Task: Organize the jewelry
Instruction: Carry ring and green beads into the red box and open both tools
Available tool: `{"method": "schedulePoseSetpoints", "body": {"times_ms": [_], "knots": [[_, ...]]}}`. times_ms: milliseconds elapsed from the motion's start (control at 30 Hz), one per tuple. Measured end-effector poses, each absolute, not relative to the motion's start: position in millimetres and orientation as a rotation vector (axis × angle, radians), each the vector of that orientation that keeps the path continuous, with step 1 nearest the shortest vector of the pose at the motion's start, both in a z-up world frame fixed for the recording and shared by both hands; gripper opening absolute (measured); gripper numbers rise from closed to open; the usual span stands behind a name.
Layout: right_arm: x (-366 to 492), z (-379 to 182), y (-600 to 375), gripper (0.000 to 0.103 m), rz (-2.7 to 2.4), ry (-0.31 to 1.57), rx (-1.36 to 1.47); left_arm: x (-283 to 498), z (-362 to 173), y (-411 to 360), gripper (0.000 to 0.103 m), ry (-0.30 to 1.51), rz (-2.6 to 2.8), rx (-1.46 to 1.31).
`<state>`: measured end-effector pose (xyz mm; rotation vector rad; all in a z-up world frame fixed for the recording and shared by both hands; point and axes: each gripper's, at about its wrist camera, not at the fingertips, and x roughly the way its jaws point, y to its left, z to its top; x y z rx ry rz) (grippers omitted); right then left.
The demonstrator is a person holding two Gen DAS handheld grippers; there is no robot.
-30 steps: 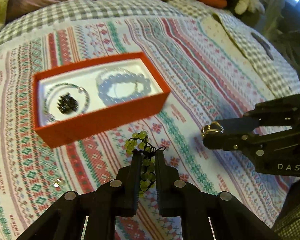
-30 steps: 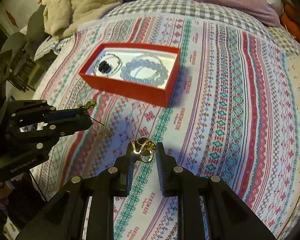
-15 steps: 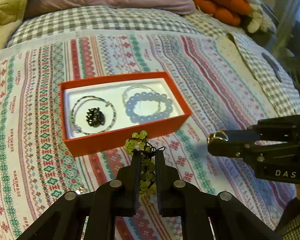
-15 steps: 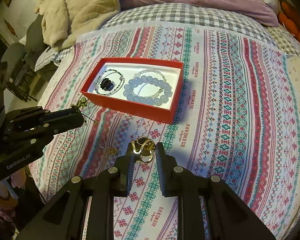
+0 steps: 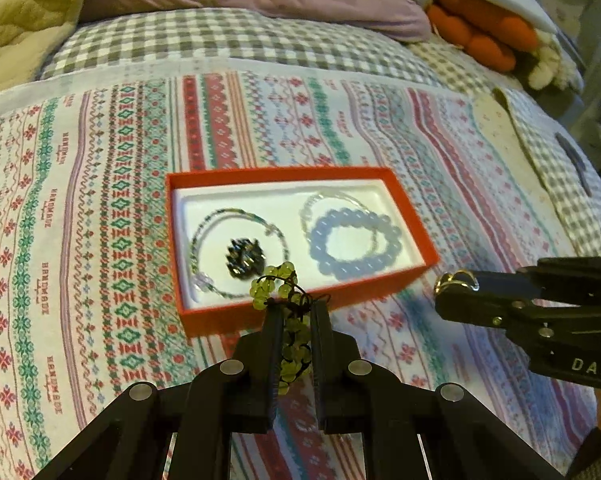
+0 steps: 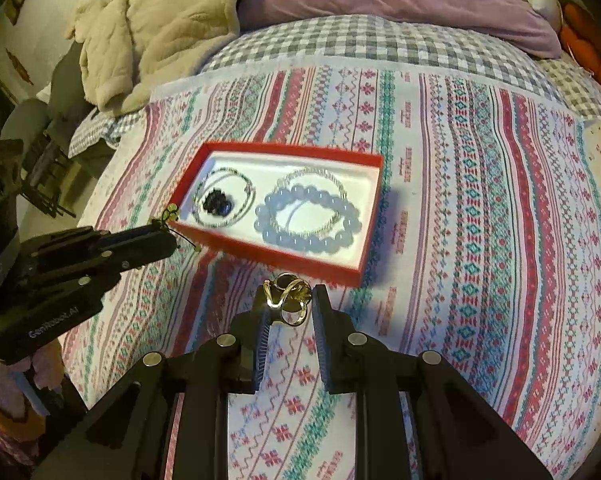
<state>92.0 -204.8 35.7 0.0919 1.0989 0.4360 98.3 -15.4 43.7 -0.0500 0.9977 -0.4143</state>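
Left gripper (image 5: pixel 292 312) clamped on green bead bracelet (image 5: pixel 278 286), hanging lengthwise between the jaws. Right gripper (image 6: pixel 286 304) pinches gold rings (image 6: pixel 286 298). Both near the red box's (image 6: pixel 284 258) front wall. Box long axis runs left-right; blue bracelet (image 6: pixel 308 220) and dark pendant necklace (image 6: pixel 218 204) already in. Two items left.

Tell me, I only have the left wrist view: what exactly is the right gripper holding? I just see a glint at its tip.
Observer: The right gripper is shut on gold rings, several looped together, near its fingertips.
Operator: Is there anything left of the bed? My view cuts off.
Observer: Yes, a beige quilted blanket is heaped at the far left corner, and the floor shows beyond the edge.
Operator: How does my green bracelet sit from there?
Observer: A few beads of the green bracelet poke past the left gripper, close to the red box corner.
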Motion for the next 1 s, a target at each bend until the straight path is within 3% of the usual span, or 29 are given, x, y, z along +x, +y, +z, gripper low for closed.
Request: {"method": "schedulePoseSetpoints", "body": {"times_ms": [700, 867, 933, 1000], "knots": [[145, 11, -198, 0.023, 0.371, 1.072, 0.124, 144, 25, -19, 0.009, 0.946, -0.365, -0.059], [142, 14, -197, 0.026, 0.378, 1.078, 0.121, 143, 27, -18, 0.021, 0.948, -0.366, -0.053], [140, 17, -196, 0.028, 0.388, 1.075, 0.114, 142, 30, -18, 0.030, 0.944, -0.370, -0.051], [136, 20, -195, 0.034, 0.395, 1.071, 0.109, 139, 33, -17, 0.034, 0.938, -0.374, -0.048]]}}
